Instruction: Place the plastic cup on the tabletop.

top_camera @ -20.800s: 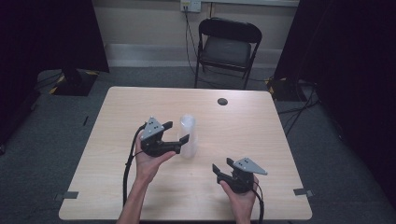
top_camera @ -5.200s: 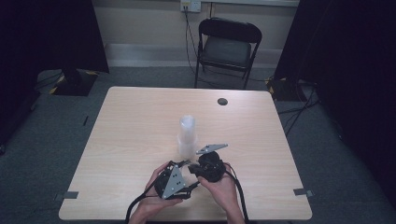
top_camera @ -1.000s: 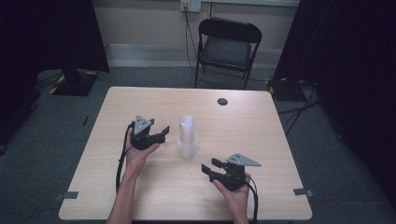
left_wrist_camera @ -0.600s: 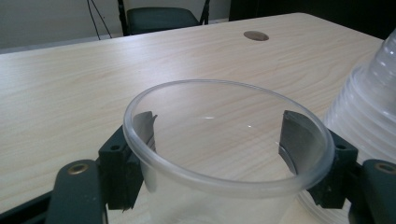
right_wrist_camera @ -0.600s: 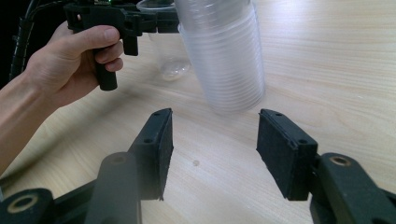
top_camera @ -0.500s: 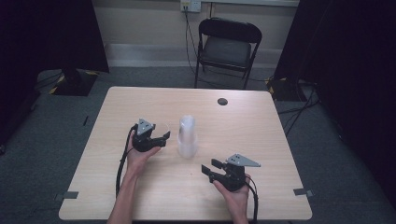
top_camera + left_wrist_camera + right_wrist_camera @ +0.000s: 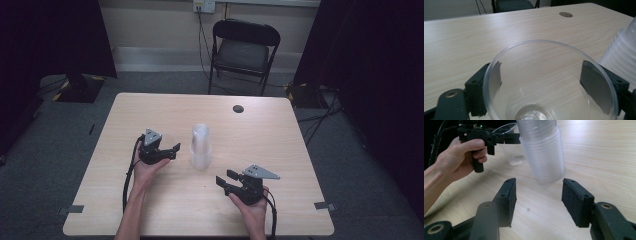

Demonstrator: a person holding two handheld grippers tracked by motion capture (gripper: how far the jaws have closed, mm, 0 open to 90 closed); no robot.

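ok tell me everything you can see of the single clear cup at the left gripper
The single cup is clear, thin plastic with a round rolled rim and a small, slightly wet-looking base. It stands upright, mouth up, on the light wooden table, just left of the stack of cups and apart from it. It sits between the jaws of the left gripper, which have just been opening; the pads stand beside its rim rather than squeezing it. It looks empty.

Bench (image 7: 150, 115): pale wood grain w/ dark round plug (image 7: 238, 108) at far side. Single cup (image 7: 549, 82) clear; cup stack (image 7: 200, 146) translucent white. Both tools black: left tool (image 7: 172, 150), right tool (image 7: 223, 180), each w/ grey plate. Chair (image 7: 244, 50) black, floor grey.
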